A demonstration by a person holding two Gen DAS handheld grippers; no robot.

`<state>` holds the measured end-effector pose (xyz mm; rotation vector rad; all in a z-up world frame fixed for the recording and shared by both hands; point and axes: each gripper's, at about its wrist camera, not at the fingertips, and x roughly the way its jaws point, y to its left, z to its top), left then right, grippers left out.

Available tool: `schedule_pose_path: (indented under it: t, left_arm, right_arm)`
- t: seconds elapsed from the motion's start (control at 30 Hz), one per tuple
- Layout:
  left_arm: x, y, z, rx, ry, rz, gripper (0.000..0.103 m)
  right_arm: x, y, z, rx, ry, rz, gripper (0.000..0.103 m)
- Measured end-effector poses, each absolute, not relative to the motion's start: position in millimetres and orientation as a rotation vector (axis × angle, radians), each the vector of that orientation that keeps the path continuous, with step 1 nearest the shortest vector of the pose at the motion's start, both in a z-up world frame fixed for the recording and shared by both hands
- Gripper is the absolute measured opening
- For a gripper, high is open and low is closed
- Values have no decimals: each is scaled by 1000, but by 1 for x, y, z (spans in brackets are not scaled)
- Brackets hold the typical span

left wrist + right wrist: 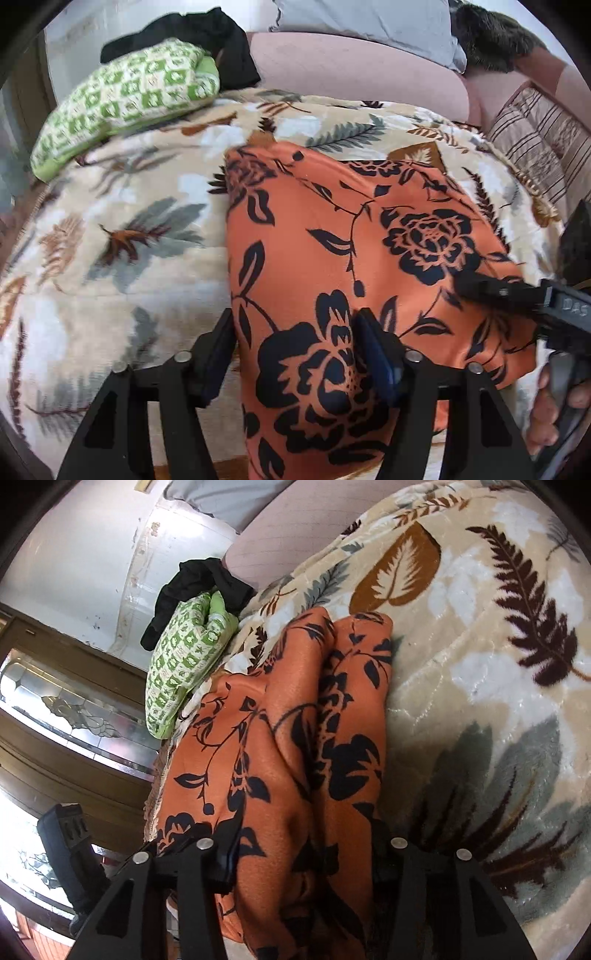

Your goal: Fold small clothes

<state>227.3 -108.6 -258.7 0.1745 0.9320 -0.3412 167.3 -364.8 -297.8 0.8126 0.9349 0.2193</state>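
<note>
Your orange floral garment lies folded on the leaf-print blanket, well apart from the green patterned cloth and the black garment at the far edge. Your left gripper stands released, its fingers spread astride the near left edge of the cloth without pinching it. Your right gripper also looks released, fingers wide with bunched folds between them, though the cloth hides the pads, so contact is hard to judge. The fabric appears light, soft and limp, likely a little slippery: it will sag and slide. Take it at a folded edge or corner, pinching all layers together.
</note>
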Motion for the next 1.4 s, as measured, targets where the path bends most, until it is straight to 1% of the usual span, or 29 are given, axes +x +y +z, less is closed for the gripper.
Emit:
schedule_pose_path:
  t: [0.03, 0.07, 0.17, 0.23, 0.37, 0.43, 0.47, 0.5, 0.53, 0.6, 0.7, 0.83, 0.87, 0.9, 0.97, 1.03, 1.07, 1.2, 1.27, 1.37, 1.4]
  left_arm:
    - [225, -108, -258, 192, 922, -322, 72]
    - [223, -108, -257, 199, 916, -312, 72]
    - [214, -104, -251, 217, 889, -286, 72]
    - [209, -101, -246, 228, 871, -268, 72]
    - [205, -90, -233, 220, 829, -213, 72]
    - [205, -81, -227, 208, 805, -178, 72]
    - [206, -78, -225, 208, 797, -163, 72]
    - [207, -74, -224, 209, 788, -146, 72]
    - [208, -71, -223, 210, 783, -129, 72]
    - [212, -63, -225, 207, 789, -98, 72]
    - [221, -58, -240, 227, 850, -57, 72]
    - [232, -60, -277, 315, 982, -10, 72]
    - [234, -57, -278, 288, 993, -16, 72]
    - [235, -52, -275, 255, 999, -30, 72]
    - [236, -46, -267, 212, 975, -26, 72]
    - [235, -41, -256, 168, 930, -33, 72]
    - [235, -40, -252, 151, 917, -47, 72]
    - [234, -51, -246, 143, 888, -129, 72]
    - [234, -65, -255, 219, 894, -135, 73]
    - [235, -80, -267, 333, 878, -102, 73]
    - [234, -82, -265, 350, 871, -95, 73]
  right_arm:
    - [165, -366, -297, 805, 942, 205, 64]
    - [162, -366, -296, 788, 955, 175, 70]
    - [149, -371, -291, 773, 962, 127, 72]
    - [142, -370, -279, 711, 944, 90, 72]
    - [126, -361, -242, 512, 839, -12, 71]
    - [120, -356, -222, 444, 761, -32, 70]
    - [118, -354, -213, 432, 728, -23, 66]
    - [117, -351, -206, 424, 701, -7, 55]
    - [116, -346, -201, 414, 686, 15, 52]
    - [116, -334, -196, 392, 680, 57, 50]
    - [119, -316, -209, 384, 739, 118, 48]
    - [136, -310, -255, 373, 923, 103, 47]
    - [136, -311, -255, 373, 920, 102, 44]
    - [136, -312, -253, 376, 919, 104, 44]
    - [139, -315, -244, 391, 924, 106, 44]
    - [141, -321, -233, 435, 884, 115, 44]
    - [143, -325, -227, 450, 863, 118, 46]
    - [179, -330, -219, 434, 840, 82, 46]
    - [198, -335, -226, 444, 848, 74, 46]
    - [237, -344, -266, 493, 987, 38, 47]
    - [242, -344, -273, 486, 1006, 37, 46]
